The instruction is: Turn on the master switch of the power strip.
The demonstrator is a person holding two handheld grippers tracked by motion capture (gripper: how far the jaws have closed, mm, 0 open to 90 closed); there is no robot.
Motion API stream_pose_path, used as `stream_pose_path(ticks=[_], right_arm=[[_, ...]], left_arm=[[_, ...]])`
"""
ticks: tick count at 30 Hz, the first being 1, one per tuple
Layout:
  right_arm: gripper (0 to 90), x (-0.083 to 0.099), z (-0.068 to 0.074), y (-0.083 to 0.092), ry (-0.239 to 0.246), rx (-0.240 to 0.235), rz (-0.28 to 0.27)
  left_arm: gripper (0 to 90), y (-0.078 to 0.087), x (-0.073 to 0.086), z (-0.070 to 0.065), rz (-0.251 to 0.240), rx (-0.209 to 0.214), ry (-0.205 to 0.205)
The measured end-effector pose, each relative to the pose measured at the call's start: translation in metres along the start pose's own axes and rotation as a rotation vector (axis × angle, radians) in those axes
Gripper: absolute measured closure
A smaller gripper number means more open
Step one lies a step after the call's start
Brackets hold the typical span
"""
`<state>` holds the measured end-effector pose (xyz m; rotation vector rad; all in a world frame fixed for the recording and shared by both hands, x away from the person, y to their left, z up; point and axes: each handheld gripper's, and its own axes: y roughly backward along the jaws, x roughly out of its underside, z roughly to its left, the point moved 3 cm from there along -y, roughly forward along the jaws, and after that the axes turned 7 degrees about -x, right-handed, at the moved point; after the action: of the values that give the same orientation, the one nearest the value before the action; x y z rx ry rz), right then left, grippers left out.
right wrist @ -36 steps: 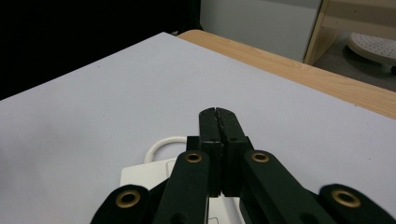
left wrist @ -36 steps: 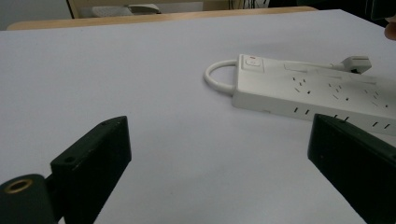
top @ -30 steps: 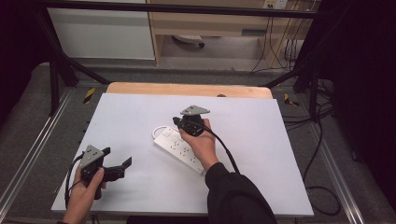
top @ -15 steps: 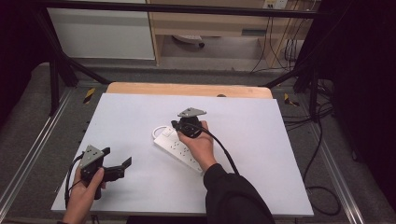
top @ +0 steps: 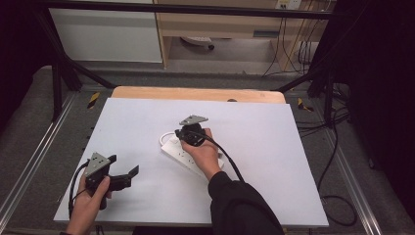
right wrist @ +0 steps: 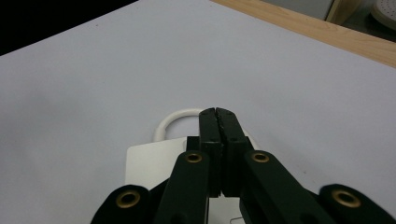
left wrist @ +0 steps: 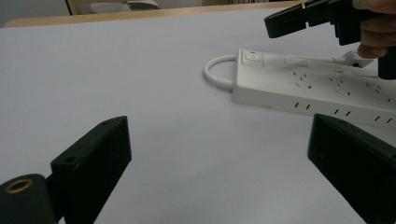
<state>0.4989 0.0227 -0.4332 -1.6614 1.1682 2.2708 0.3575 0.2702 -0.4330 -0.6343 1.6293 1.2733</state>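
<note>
- White tabletop (top: 274,161) with a bare wooden strip (top: 195,94) along the far edge; grey floor, black frame legs, pale cabinets and loose cables beyond.
- White power strip (top: 182,155) lying flat near the table's middle, set at a slant, its short looped cord (top: 165,138) curling off the far-left end.
- In the left gripper view: same power strip (left wrist: 317,91) at upper right, rows of socket slots on top and along the side, a switch with a small red mark (left wrist: 252,56) at the end beside the cord loop (left wrist: 216,74).
- Right gripper (top: 188,134) held in the person's right hand (top: 203,154), dark sleeve (top: 240,205) behind it, poised right over the switch end of the strip.
- Its 2 black jaws pressed together, nothing between them; seen plainly in the right gripper view (right wrist: 218,122), tips pointing over the strip's end (right wrist: 149,163) toward the cord loop (right wrist: 175,119).
- Contact between those closed tips and the strip: cannot tell.
- Left gripper (top: 122,171) held in the left hand (top: 90,203) near the table's front-left corner, well apart from the strip.
- Its 2 jaws wide apart and empty, bare tabletop between them in the left gripper view (left wrist: 219,172).
- Grey three-cornered plate on top of each gripper, cable trailing back along each forearm.
</note>
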Motion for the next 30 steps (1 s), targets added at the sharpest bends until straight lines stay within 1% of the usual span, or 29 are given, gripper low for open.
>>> stream_pose_path(ticks=[2,5,7,17,21,25,30], right_arm=[[90.0,0.000,0.001,-0.002,0.000,0.001,0.001],[90.0,-0.002,0.002,-0.008,0.000,0.007,0.023],[90.0,-0.002,0.001,-0.009,0.004,0.010,0.027],[90.0,-0.001,0.001,-0.021,0.004,0.030,0.099],[90.0,-0.001,0.000,-0.023,0.001,0.033,0.105],[90.0,-0.002,-0.001,-0.023,0.001,0.032,0.110],[90.0,0.000,-0.001,-0.025,-0.003,0.033,0.124]], left_arm=[[6.2,0.000,0.000,0.000,0.000,0.000,0.000],[6.2,0.000,0.000,0.000,-0.001,0.001,0.002],[6.2,0.000,0.000,0.000,0.001,0.001,0.002],[6.2,0.000,0.000,0.000,0.002,0.003,-0.001],[6.2,-0.001,0.000,-0.001,0.003,0.007,-0.004],[5.9,0.000,0.000,0.000,0.000,0.003,0.004],[5.9,0.000,0.000,0.000,0.001,0.004,0.002]])
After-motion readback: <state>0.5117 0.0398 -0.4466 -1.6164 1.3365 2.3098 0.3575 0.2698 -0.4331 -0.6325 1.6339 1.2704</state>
